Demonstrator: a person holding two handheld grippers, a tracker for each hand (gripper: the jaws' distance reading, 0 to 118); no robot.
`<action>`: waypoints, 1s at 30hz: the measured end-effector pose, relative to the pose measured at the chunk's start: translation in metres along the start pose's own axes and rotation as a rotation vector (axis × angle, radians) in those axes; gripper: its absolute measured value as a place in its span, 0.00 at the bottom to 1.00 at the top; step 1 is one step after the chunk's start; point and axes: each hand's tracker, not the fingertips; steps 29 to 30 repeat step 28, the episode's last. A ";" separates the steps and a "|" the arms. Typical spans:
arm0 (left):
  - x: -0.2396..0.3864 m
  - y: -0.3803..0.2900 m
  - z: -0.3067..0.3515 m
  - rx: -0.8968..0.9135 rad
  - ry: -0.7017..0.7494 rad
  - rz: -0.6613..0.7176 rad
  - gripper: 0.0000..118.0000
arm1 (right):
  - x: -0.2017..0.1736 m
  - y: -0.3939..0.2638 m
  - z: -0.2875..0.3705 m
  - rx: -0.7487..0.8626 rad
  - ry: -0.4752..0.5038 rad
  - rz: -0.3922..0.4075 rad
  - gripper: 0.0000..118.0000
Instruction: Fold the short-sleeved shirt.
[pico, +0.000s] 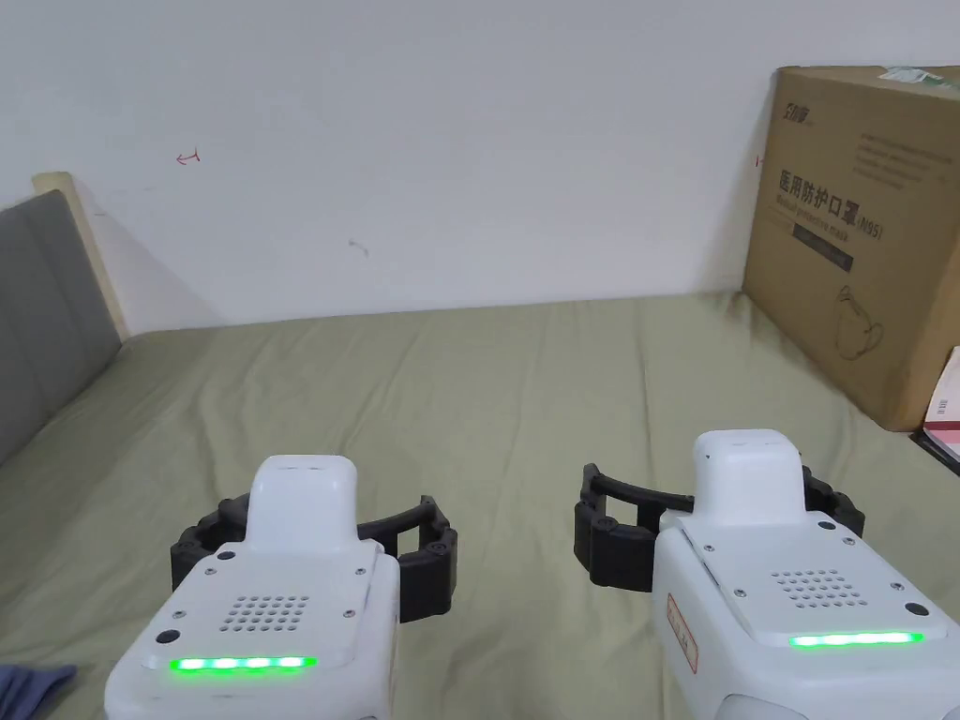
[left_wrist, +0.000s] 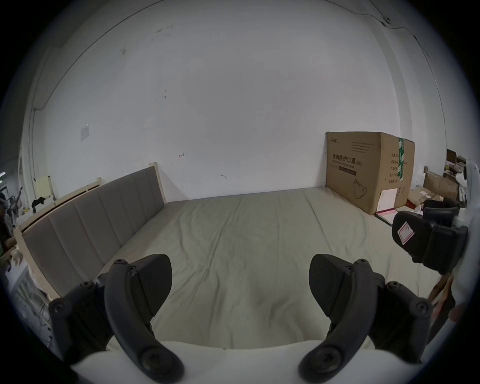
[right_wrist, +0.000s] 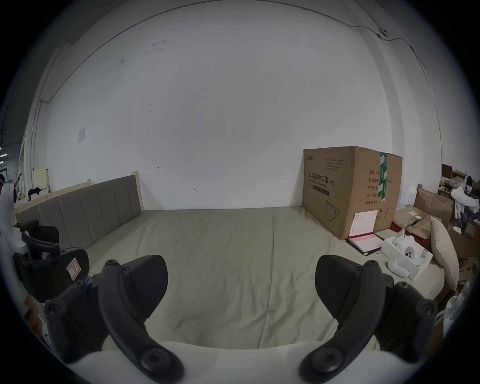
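dark blue cloth (pico: 33, 682), possibly the shirt, bed's near-left edge

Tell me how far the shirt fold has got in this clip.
Nothing looks done. Both tools, left and right, hover open and hold nothing over the green bedsheet. A scrap of blue-grey fabric at the head view's lower left may be the shirt. Grasping, spreading and folding all remain.

Cardboard box (pico: 867, 234) on olive sheet (pico: 487, 394), grey headboard (pico: 42, 309)

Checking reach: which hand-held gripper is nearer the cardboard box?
The right hand-held gripper; the box stands on its side of the bed, far from the left one.
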 end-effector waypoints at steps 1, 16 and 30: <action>0.001 -0.001 0.000 0.006 0.006 -0.003 0.93 | 0.000 0.000 0.000 -0.001 -0.001 0.002 0.96; -0.001 0.002 0.008 0.074 -0.073 -0.018 0.93 | 0.002 -0.002 -0.002 -0.014 -0.001 -0.011 0.96; -0.003 0.002 0.000 -0.003 -0.107 0.035 0.93 | 0.006 -0.001 -0.002 -0.021 -0.002 -0.030 0.96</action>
